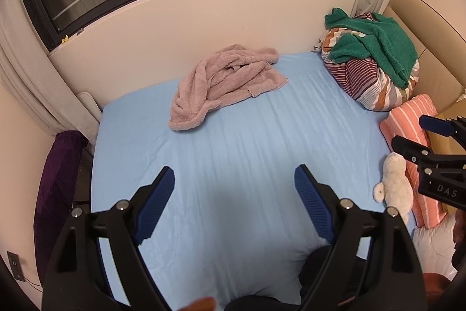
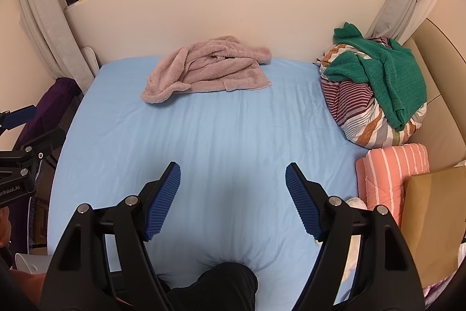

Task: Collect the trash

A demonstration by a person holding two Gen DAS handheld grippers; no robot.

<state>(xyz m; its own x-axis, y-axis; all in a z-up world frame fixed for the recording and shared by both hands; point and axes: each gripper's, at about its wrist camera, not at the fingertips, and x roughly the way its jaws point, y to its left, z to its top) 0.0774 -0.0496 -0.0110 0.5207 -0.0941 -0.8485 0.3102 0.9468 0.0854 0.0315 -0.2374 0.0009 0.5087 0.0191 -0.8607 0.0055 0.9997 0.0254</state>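
Observation:
I see no obvious piece of trash on the bed. My left gripper (image 1: 234, 179) is open and empty, held above the near part of the light blue bed sheet (image 1: 247, 142). My right gripper (image 2: 233, 174) is open and empty too, above the same sheet (image 2: 218, 130). The right gripper also shows at the right edge of the left wrist view (image 1: 413, 133). The left gripper shows at the left edge of the right wrist view (image 2: 32, 121). A brown paper bag (image 2: 434, 214) stands at the bed's right side.
A crumpled pink towel (image 1: 224, 80) lies at the far side of the bed by the wall. A striped bundle with a green towel (image 1: 375, 57) sits at the far right corner. A striped pink pillow (image 1: 413, 142) and a white plush toy (image 1: 393, 179) lie at the right edge. A purple cloth (image 1: 58, 179) hangs at the left.

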